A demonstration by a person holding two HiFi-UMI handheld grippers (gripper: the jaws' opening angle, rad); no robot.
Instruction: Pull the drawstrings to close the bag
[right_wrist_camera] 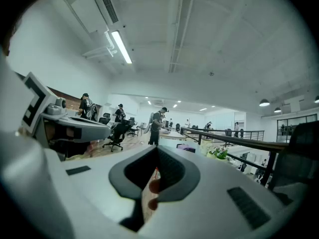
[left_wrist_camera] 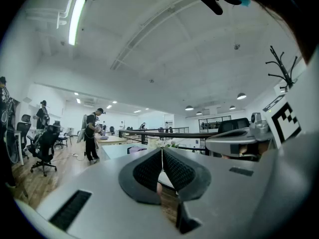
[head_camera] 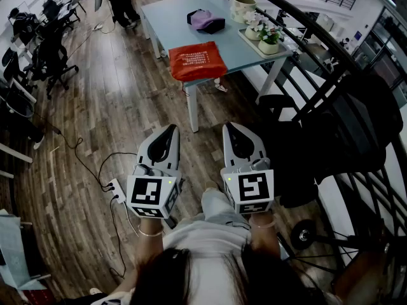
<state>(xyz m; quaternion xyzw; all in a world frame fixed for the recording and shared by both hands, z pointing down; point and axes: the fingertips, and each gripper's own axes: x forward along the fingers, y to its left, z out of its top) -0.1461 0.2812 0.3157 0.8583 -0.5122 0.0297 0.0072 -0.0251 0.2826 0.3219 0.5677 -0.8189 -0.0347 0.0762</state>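
Observation:
The red drawstring bag lies flat at the near edge of a light blue table, its strings too small to make out. Both grippers are held level in front of the person, well short of the table and above the wooden floor. My left gripper is shut, pads meeting with nothing between them. My right gripper stands beside it, also shut and holding nothing. In both gripper views the jaws hide the bag almost entirely.
On the table are a purple cap, a white pot and a tray of potted flowers. A black railing runs on the right. Office chairs stand left, a person at the back, and a power strip lies on the floor.

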